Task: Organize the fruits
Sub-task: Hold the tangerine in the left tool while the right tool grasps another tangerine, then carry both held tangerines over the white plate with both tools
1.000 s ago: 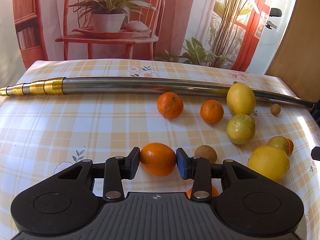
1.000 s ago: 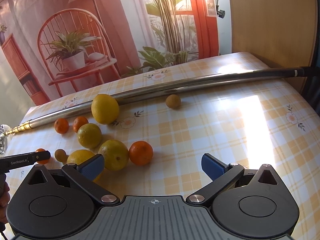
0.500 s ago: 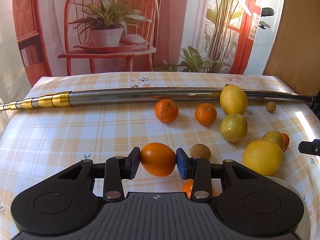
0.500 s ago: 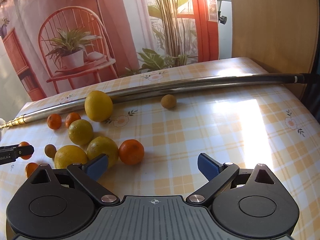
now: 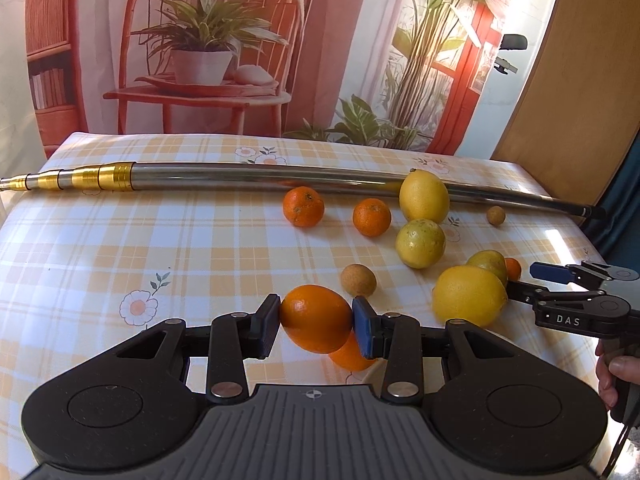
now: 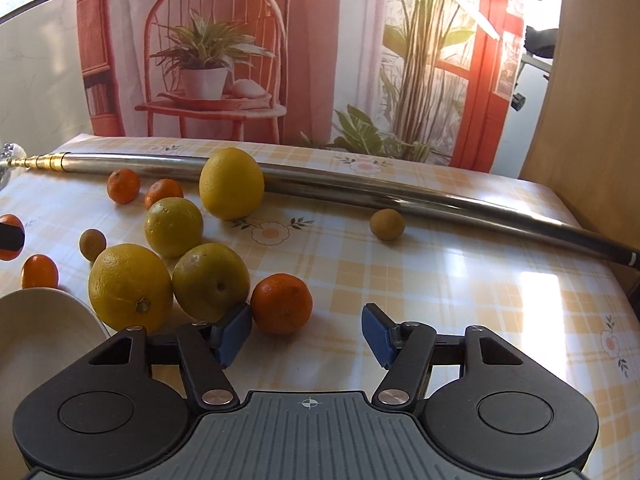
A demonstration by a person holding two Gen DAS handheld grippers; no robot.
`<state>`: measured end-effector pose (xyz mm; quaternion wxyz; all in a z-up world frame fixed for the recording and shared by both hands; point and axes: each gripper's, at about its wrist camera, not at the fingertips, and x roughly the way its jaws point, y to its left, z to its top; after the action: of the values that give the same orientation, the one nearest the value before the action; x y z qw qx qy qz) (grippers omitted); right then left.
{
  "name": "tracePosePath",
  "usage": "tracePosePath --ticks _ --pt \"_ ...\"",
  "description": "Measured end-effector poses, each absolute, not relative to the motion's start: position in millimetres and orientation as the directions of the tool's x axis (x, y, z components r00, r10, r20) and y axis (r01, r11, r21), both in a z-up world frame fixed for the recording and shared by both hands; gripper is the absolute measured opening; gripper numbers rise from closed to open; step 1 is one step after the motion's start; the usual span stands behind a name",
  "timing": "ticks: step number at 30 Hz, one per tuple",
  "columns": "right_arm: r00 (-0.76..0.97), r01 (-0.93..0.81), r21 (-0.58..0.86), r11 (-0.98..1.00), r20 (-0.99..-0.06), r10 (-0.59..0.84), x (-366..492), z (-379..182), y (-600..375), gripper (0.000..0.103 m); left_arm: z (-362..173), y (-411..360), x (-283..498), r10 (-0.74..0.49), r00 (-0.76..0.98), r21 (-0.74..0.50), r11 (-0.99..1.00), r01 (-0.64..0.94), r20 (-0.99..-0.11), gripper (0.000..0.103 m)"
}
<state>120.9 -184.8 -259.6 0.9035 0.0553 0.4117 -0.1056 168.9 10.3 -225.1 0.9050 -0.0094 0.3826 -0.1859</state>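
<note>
One orange (image 5: pixel 316 318) sits clamped in the left hand-held gripper (image 5: pixel 316 326), seemingly lifted; right hand-held gripper (image 6: pixel 306 334) wide.

Left gripper (image 5: pixel 316 325): jaws closed on an orange (image 5: pixel 316 318), pads pressing its two sides, held level.
Right gripper (image 6: pixel 307 334): jaws spread wide, nothing between the blue pads.
Hand (image 5: pixel 614 372): fingers wrapped round the right gripper's handle.

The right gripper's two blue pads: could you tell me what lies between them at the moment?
In the right wrist view, the right gripper is open and only bare checked tablecloth lies between its pads. The small orange sits just ahead, near the left pad.
</note>
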Motion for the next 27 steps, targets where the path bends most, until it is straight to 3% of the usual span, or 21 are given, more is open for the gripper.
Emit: tracePosePath --ticks 3,10,12,27 --pt "0.638 0.165 0.02 0.986 -0.765 -0.091 126.7 -264.8 -185.5 0.04 -225.8 9.2 163.0 -0.358 0.628 -0.171 0.925 0.34 -0.69 0.041" --pt "0.693 0.13 0.07 0.989 -0.72 -0.04 126.6 -267.2 -192.6 0.039 -225.9 8.6 157.7 -0.375 0.621 -0.186 0.919 0.349 -0.689 0.041" --pt "0.702 0.14 0.111 0.984 -0.712 -0.019 125.7 -268.6 -195.6 0.033 -225.5 7.4 155.6 -0.376 0.622 -0.184 0.918 0.352 -0.687 0.041" --pt "0.74 0.2 0.183 0.963 -0.672 -0.026 108.3 -273.0 -199.7 0.032 -224.2 8.4 137.6 -0.356 0.633 -0.172 0.926 0.335 -0.687 0.041"
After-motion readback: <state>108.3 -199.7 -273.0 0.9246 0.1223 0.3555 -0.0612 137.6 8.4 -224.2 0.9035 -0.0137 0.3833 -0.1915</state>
